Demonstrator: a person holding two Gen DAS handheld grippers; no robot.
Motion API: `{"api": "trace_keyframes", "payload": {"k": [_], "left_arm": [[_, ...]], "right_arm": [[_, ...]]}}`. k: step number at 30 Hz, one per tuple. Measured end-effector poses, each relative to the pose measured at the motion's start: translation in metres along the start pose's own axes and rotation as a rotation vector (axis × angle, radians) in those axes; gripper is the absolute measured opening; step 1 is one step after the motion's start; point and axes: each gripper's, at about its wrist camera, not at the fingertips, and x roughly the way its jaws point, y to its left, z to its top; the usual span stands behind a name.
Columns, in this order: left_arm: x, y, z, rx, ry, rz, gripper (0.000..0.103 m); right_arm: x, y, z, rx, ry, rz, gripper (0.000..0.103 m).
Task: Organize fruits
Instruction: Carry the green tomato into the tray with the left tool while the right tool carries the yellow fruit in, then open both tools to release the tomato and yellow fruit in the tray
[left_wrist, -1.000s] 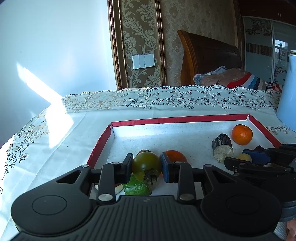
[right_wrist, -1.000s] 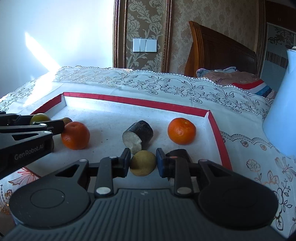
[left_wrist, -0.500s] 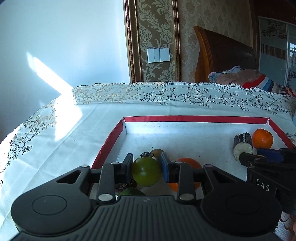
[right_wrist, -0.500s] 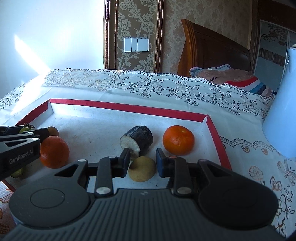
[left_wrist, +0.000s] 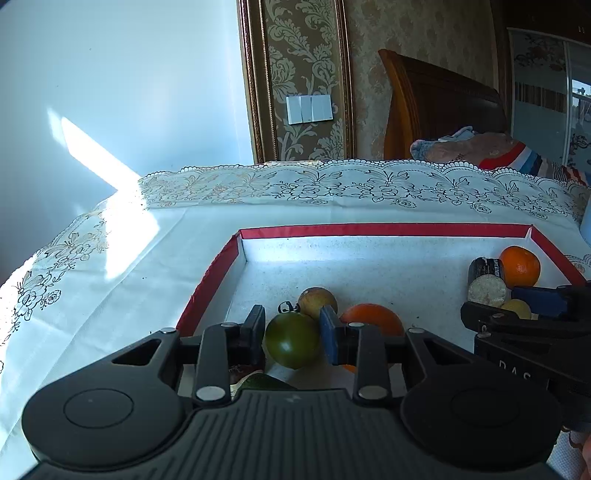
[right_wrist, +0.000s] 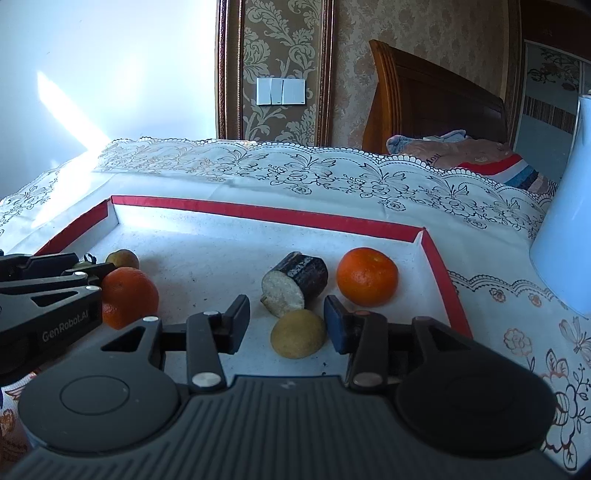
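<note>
My left gripper (left_wrist: 293, 334) is shut on a green tomato (left_wrist: 293, 341), held over the near left part of the red-rimmed white tray (left_wrist: 369, 229). Just behind it are a small brownish fruit (left_wrist: 317, 301) and an orange (left_wrist: 369, 317). My right gripper (right_wrist: 287, 323) is opening. A small yellow fruit (right_wrist: 298, 334) rests on the tray floor (right_wrist: 221, 266) between its jaws, clear of the left pad. Beyond it lie a dark cut stalk piece (right_wrist: 295, 280) and a second orange (right_wrist: 367, 277).
A pale blue jug (right_wrist: 565, 229) stands on the lace tablecloth (right_wrist: 332, 173) right of the tray. A green piece (left_wrist: 262, 382) lies under my left gripper. A wooden headboard (right_wrist: 436, 110) and a wall stand behind the table.
The right jaws have parted from the yellow fruit, which stays on the tray floor. The left gripper keeps the tomato, whose stem has swung from below to the top.
</note>
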Motion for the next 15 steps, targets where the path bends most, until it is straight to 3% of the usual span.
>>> {"api": "trace_keyframes", "payload": {"k": [3, 6, 15], "left_arm": [[0.000, 0.001, 0.000, 0.001, -0.001, -0.002, 0.032], [-0.001, 0.000, -0.001, 0.006, -0.004, 0.001, 0.032], [-0.006, 0.004, -0.002, -0.007, -0.007, -0.021, 0.032]], "right_arm": [[-0.002, 0.002, -0.001, -0.004, -0.002, 0.006, 0.054], [-0.005, 0.003, -0.001, -0.008, -0.018, -0.007, 0.072], [-0.017, 0.000, -0.002, -0.001, -0.058, -0.020, 0.091]]}}
